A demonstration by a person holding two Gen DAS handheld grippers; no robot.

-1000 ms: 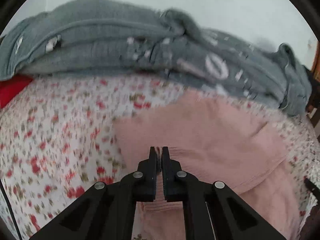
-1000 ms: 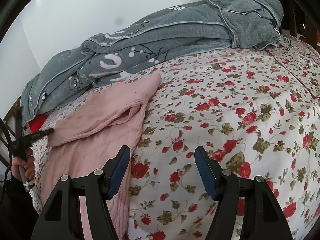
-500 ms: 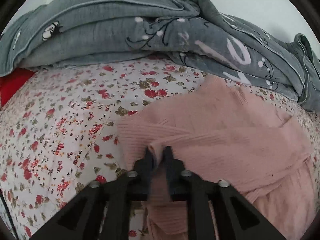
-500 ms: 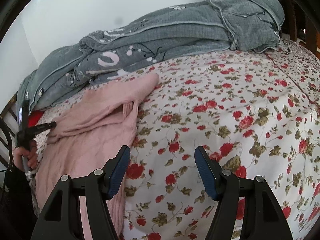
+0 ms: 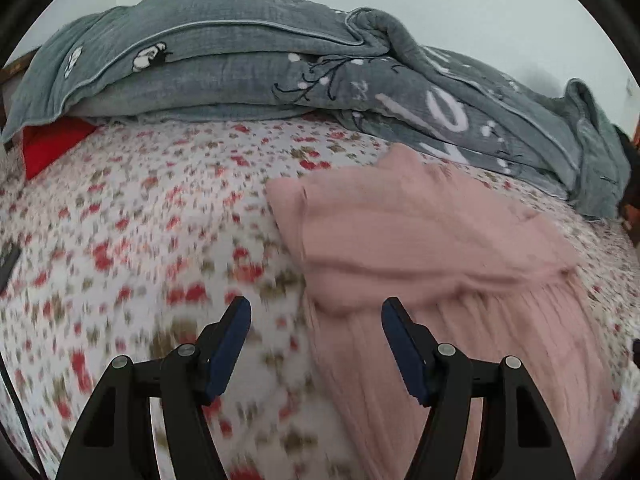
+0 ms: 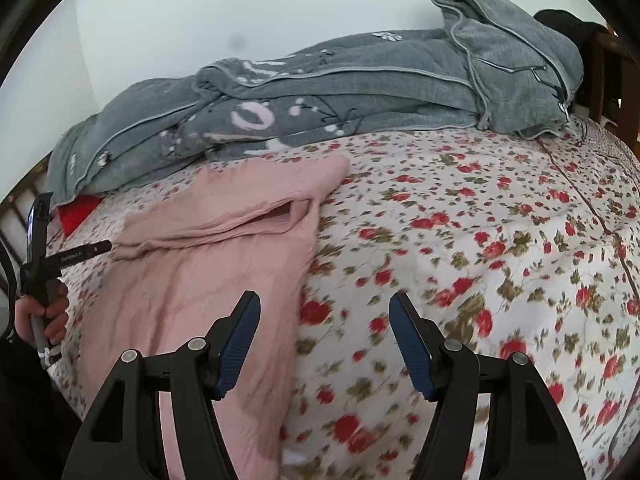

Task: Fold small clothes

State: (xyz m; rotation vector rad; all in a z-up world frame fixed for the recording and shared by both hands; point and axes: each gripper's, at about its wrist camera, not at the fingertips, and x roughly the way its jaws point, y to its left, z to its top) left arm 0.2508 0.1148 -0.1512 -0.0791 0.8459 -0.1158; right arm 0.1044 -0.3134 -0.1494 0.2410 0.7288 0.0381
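A pink knit garment (image 5: 432,248) lies on the floral bedsheet (image 5: 152,216), its upper part folded down over the lower part. It also shows in the right wrist view (image 6: 224,248). My left gripper (image 5: 316,320) is open and empty, just short of the garment's folded left edge. It shows from the side in the right wrist view (image 6: 84,254), at the garment's left edge. My right gripper (image 6: 324,316) is open and empty, hovering over the garment's right edge and the sheet.
A grey quilt (image 5: 280,64) is bunched along the wall behind the garment (image 6: 340,92). A red cushion (image 5: 52,144) pokes out under it at the left. A wooden bed frame (image 6: 608,68) stands at the far right.
My left gripper has opened and let go of the pink garment, and has drawn back a little. The folded flap now lies flat. The right gripper stays open and has hardly moved.
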